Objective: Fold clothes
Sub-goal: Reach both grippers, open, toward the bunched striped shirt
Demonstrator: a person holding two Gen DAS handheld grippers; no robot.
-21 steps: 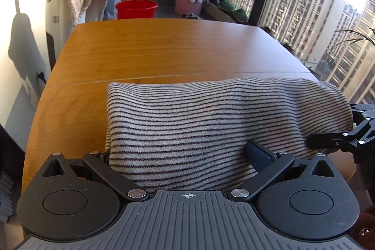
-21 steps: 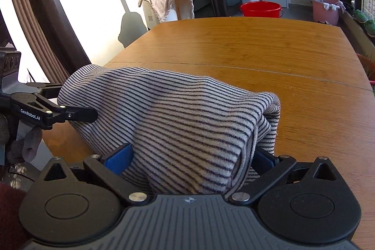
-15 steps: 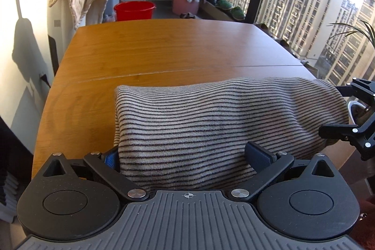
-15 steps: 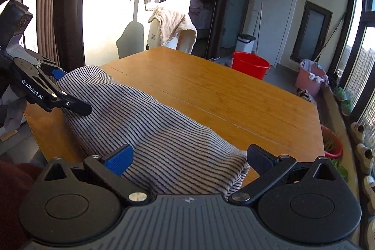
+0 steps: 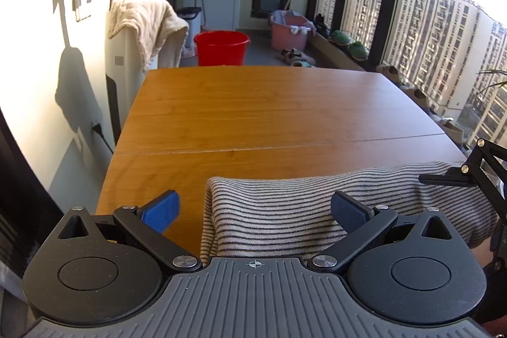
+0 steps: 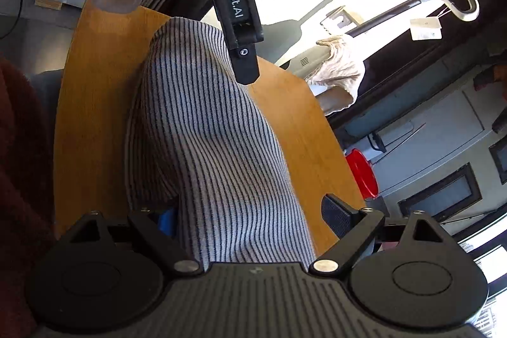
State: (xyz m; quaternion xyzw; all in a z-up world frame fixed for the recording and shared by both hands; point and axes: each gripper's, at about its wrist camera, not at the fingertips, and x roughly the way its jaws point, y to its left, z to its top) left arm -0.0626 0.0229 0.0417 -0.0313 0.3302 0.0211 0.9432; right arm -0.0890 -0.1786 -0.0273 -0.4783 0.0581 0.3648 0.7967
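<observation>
Looks like we're between folds: the striped sweater [image 5: 332, 211] sits bunched in the lower middle of the left wrist view, on the near edge of the wooden table [image 5: 269, 110]. The left gripper [image 5: 253, 208] is released, jaws spread wide with cloth only by the right pad. The right gripper [image 6: 250, 214] is splayed too, cloth lying loose between its pads. Next move probably needs a fresh pinch on an edge. "GenRobot.AI" is readable at the top of the right wrist view.
</observation>
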